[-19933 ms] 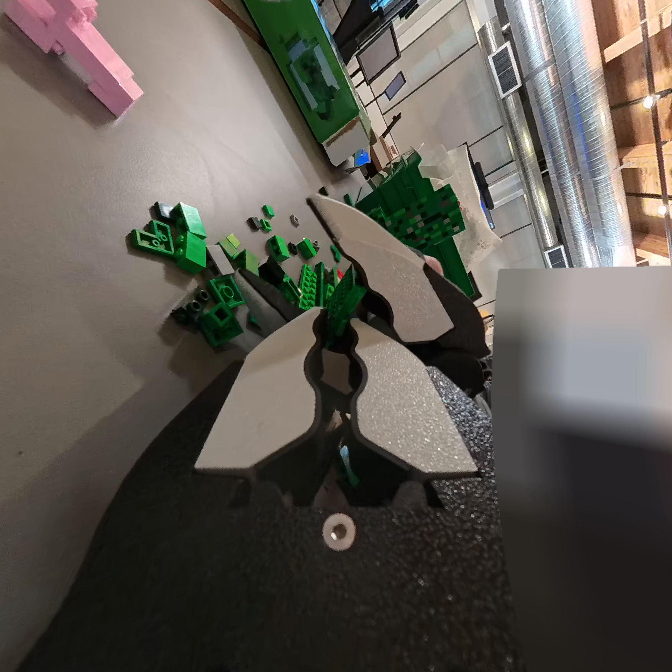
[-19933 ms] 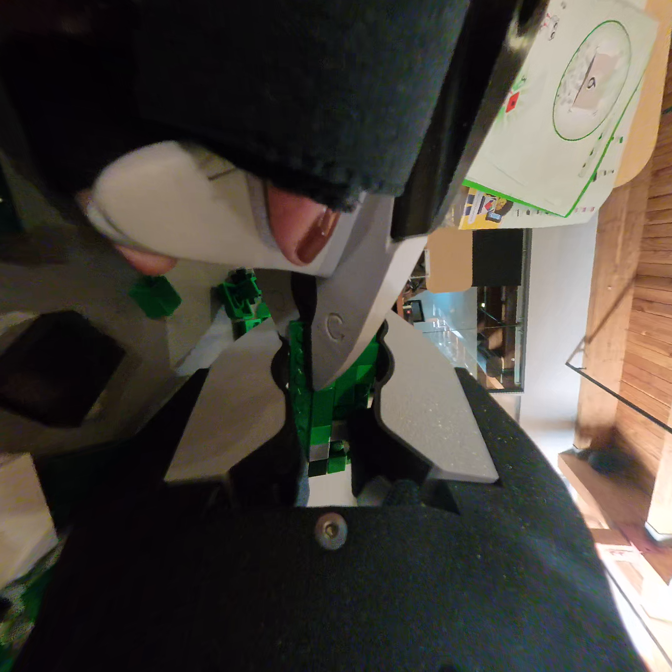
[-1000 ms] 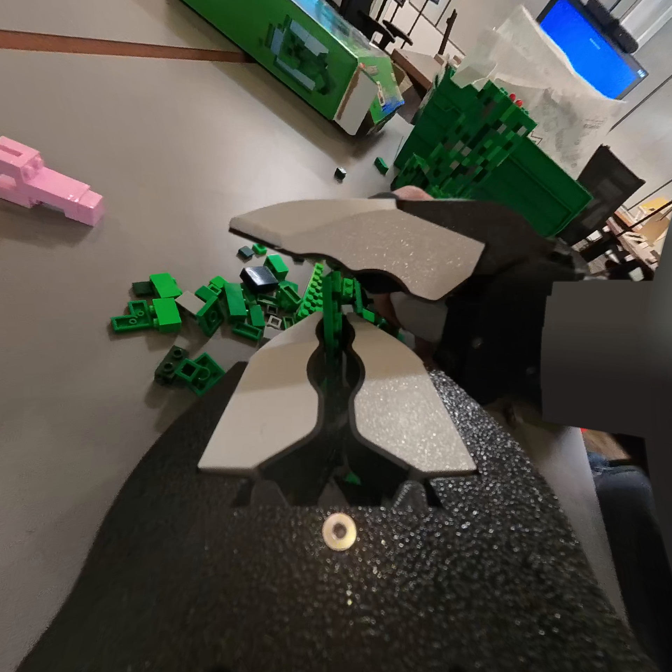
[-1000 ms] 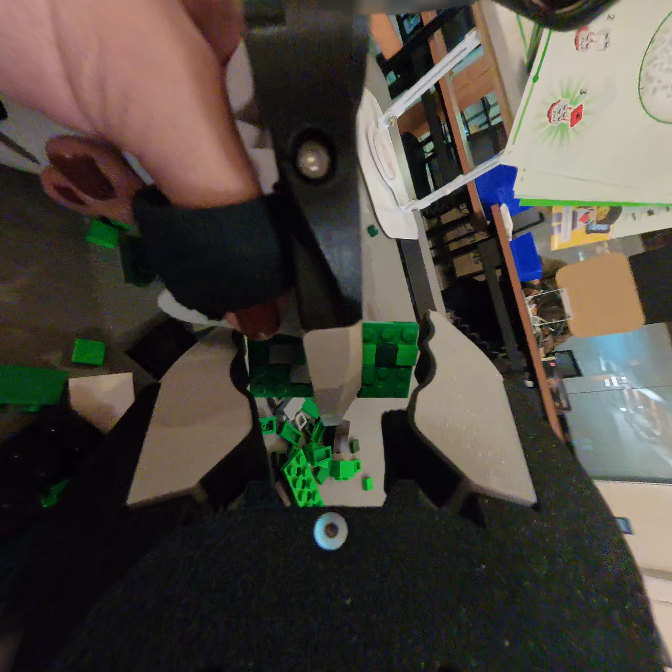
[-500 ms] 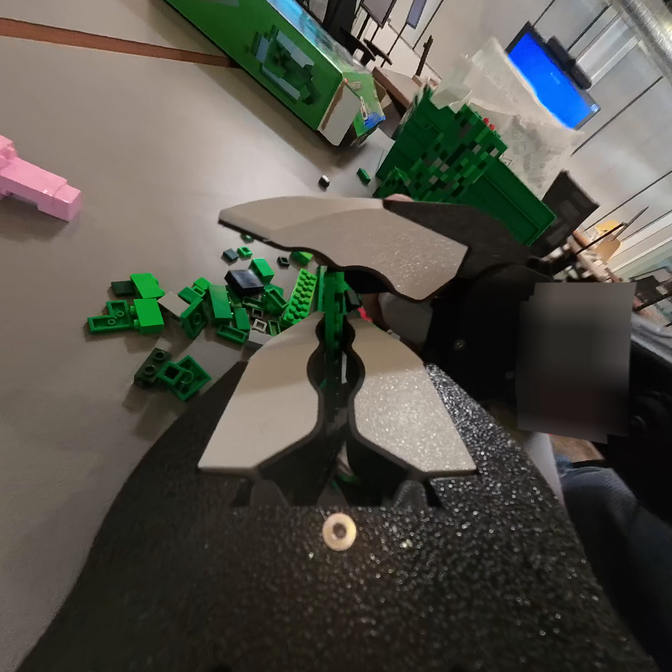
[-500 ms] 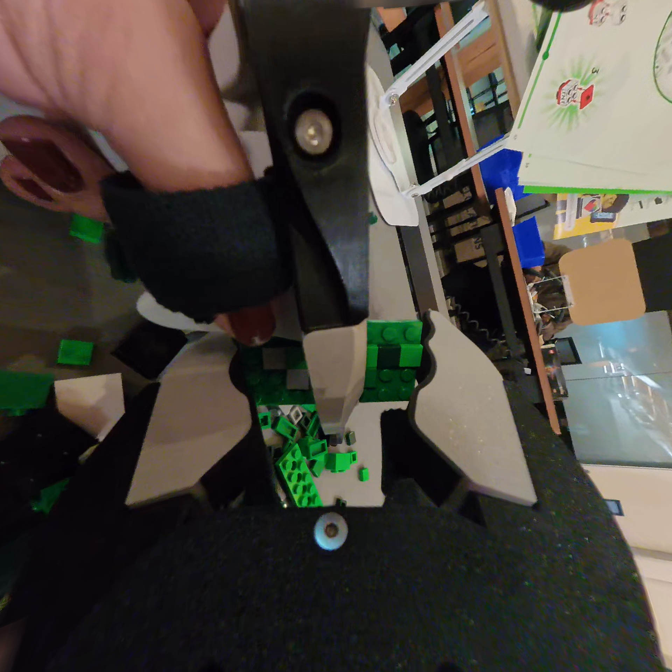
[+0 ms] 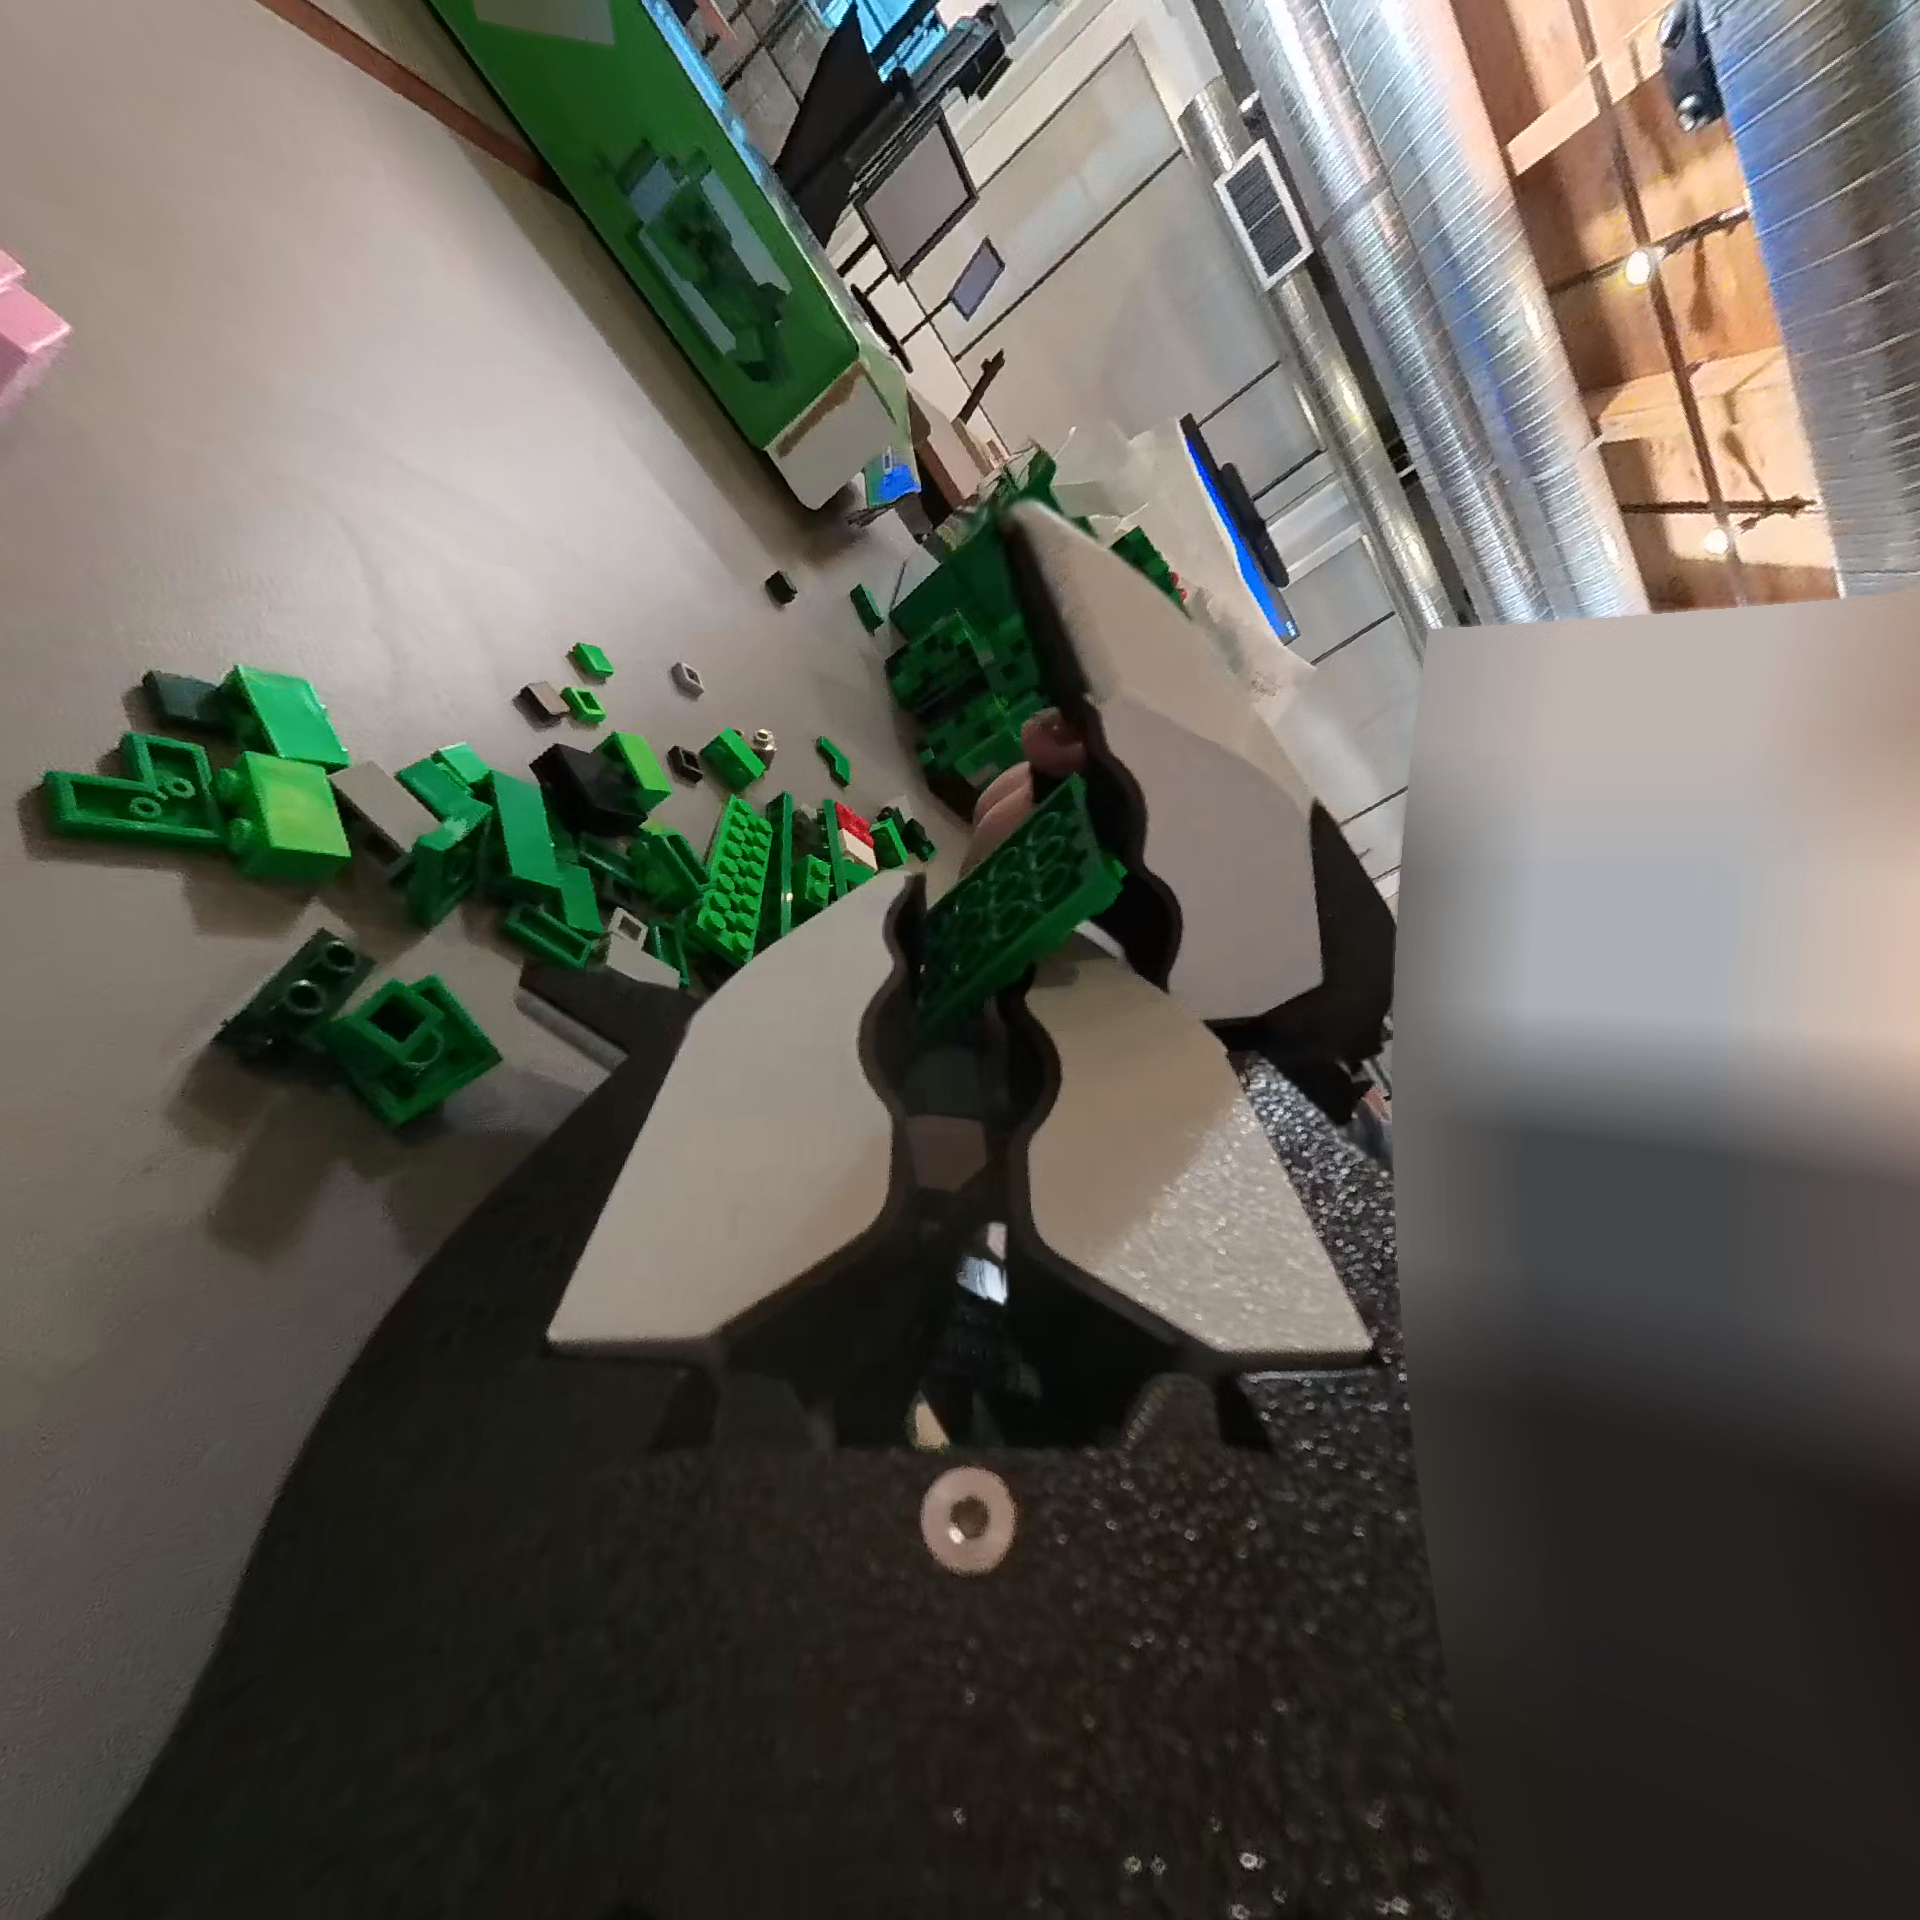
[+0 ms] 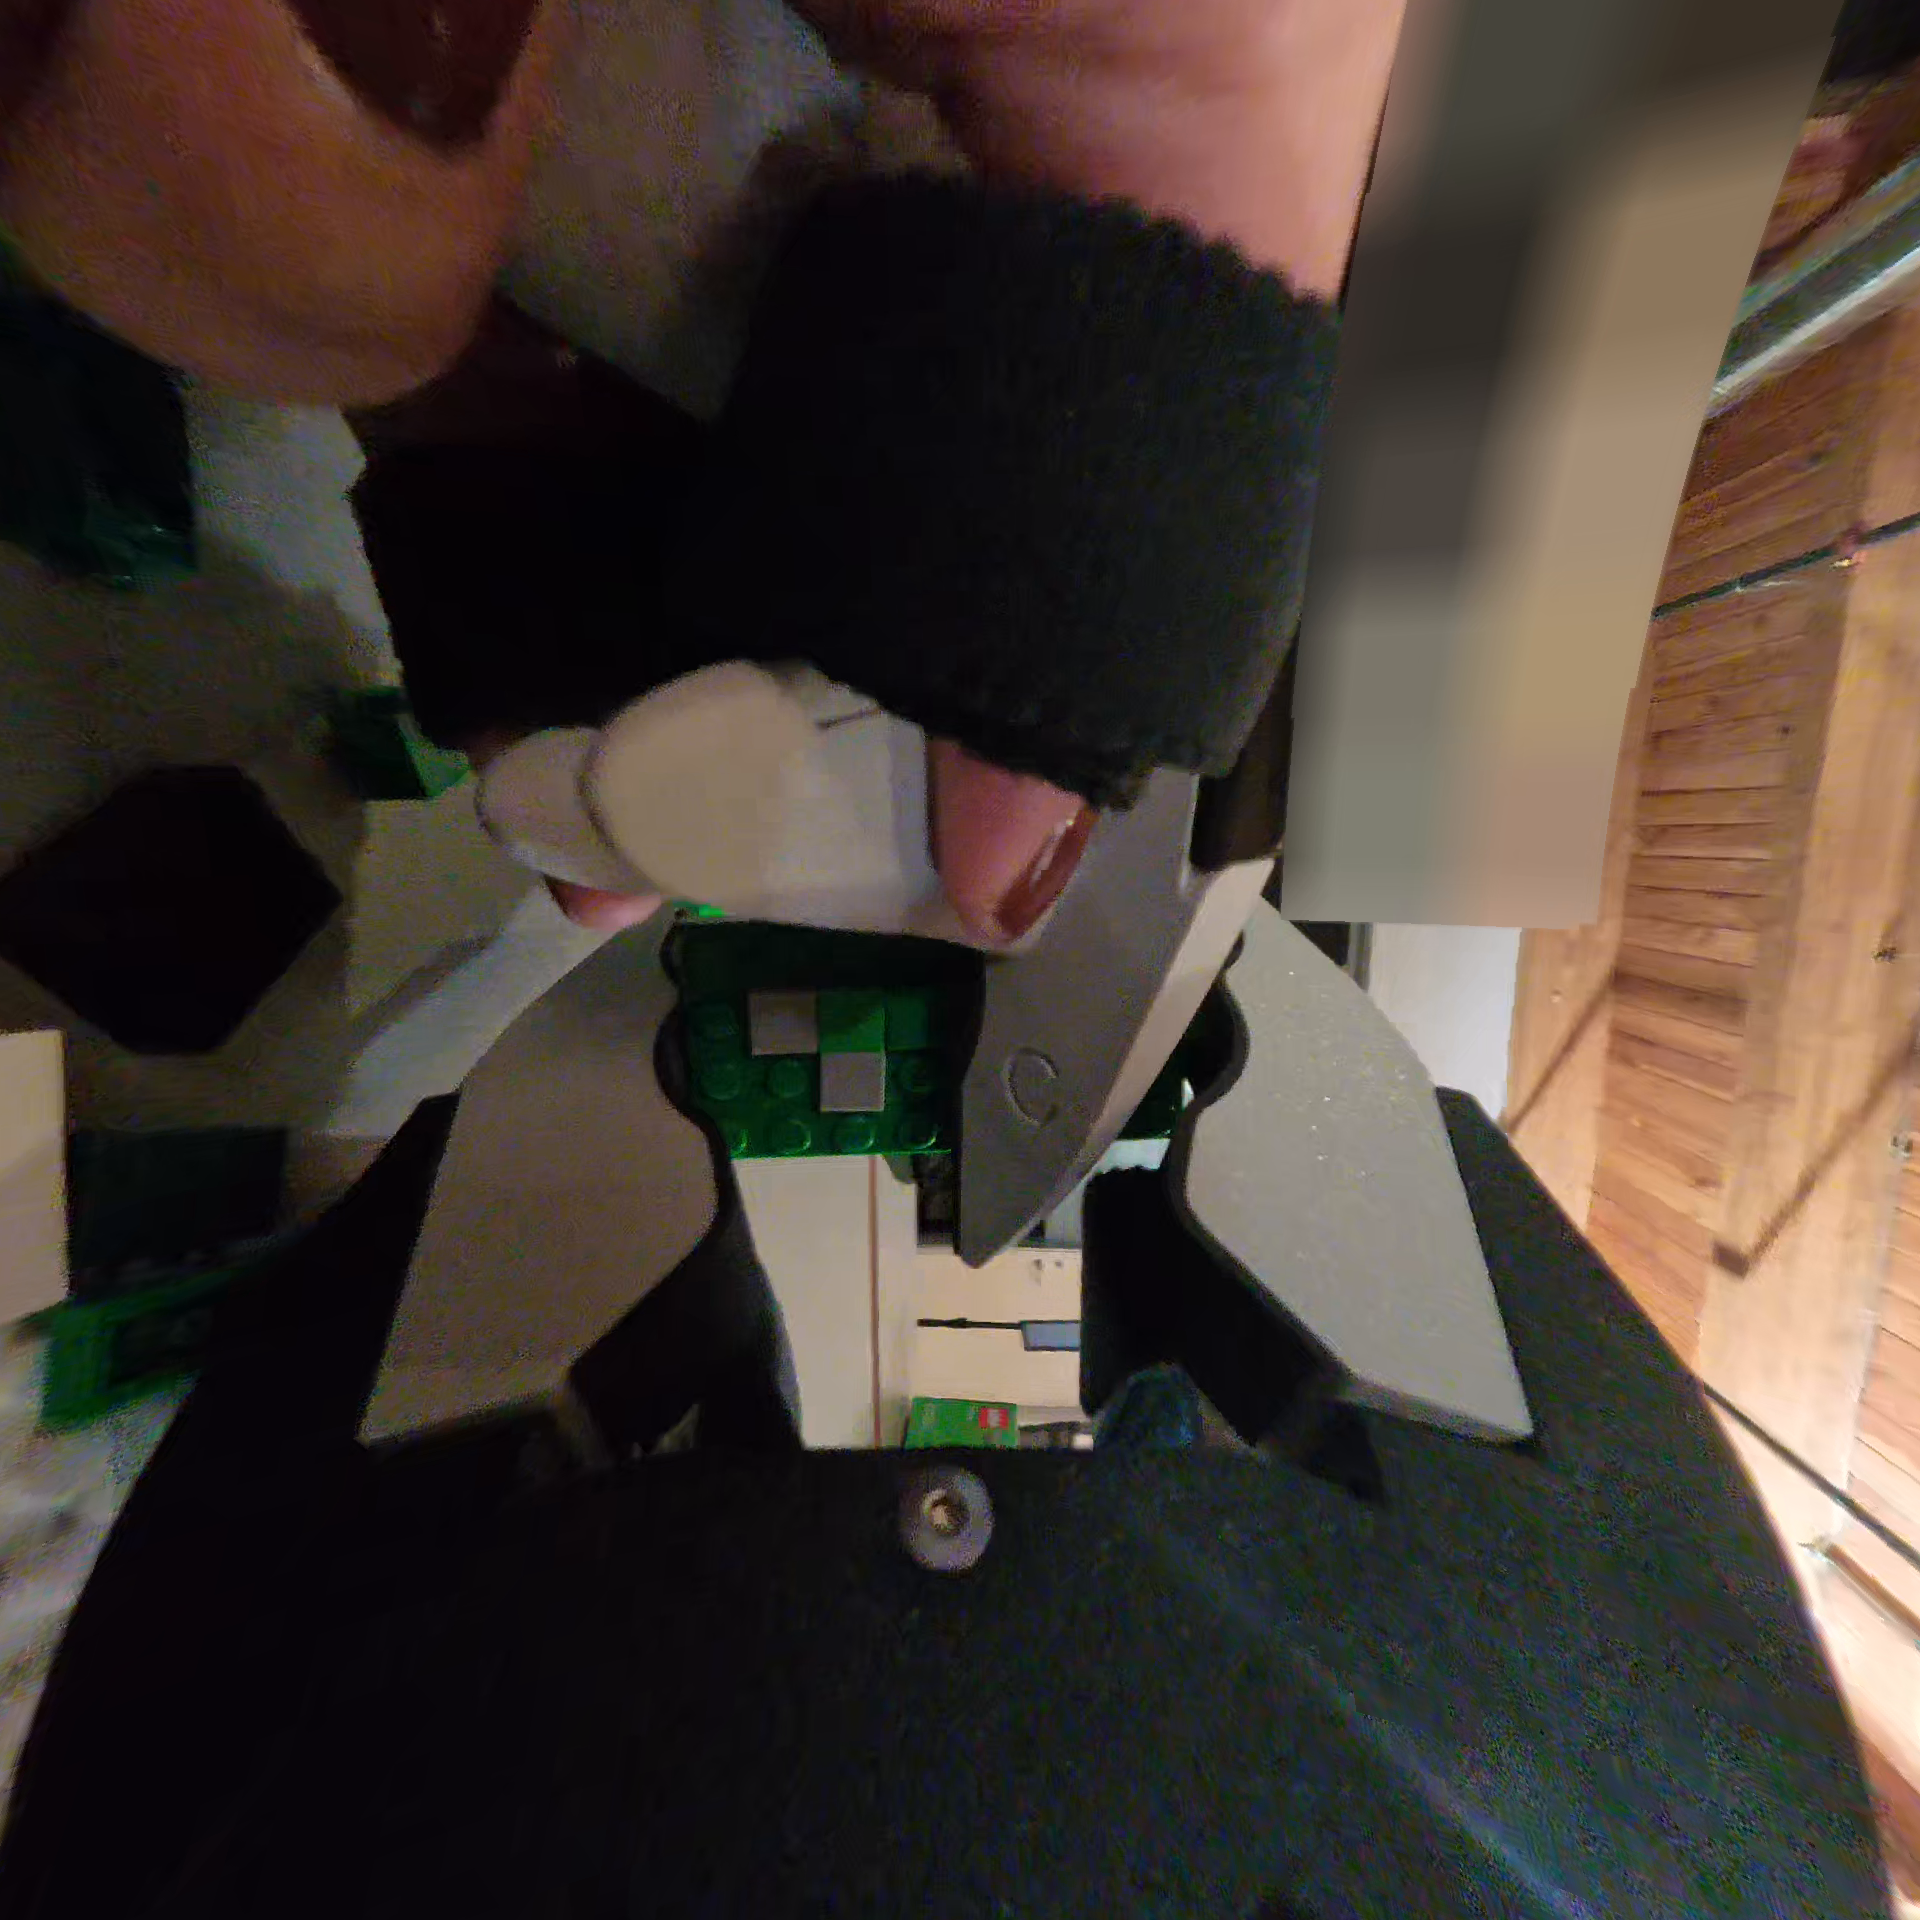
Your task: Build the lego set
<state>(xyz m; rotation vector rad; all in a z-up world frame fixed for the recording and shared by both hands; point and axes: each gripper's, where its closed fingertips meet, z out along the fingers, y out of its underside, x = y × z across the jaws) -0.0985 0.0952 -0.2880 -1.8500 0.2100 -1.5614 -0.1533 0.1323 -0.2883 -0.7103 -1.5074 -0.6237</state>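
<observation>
The left tool [image 7: 961,971] is nearly closed, its two fingers pinching a green plate [image 7: 1013,909] edge-on between the tips. The plate is tilted and held clear of the surface [image 7: 312,416], its underside with round sockets facing the left wrist camera. The right tool [image 7: 1101,790] meets the same plate from the far side; one of its pale fingers [image 7: 1174,790] lies against the plate's upper right edge.

In the right wrist view, the right tool [image 8: 951,1049] is spread fairly wide, and the green plate [image 8: 810,1070] spans the gap between its fingers. The plate's studded face carries two small grey tiles [image 8: 816,1049]. The plate's left end sits against the left finger; whether the right finger touches it cannot be told, since a finger of the left tool [image 8: 1070,1070] crosses in front there. A hand [image 8: 997,842] in a dark fingerless glove is close above the plate.

Loose green bricks [image 7: 499,831] lie scattered on the surface to the left of the tools. A larger green brick model [image 7: 956,665] stands behind them, partly hidden by the right tool. A green box [image 7: 707,239] lies farther back on the surface.
</observation>
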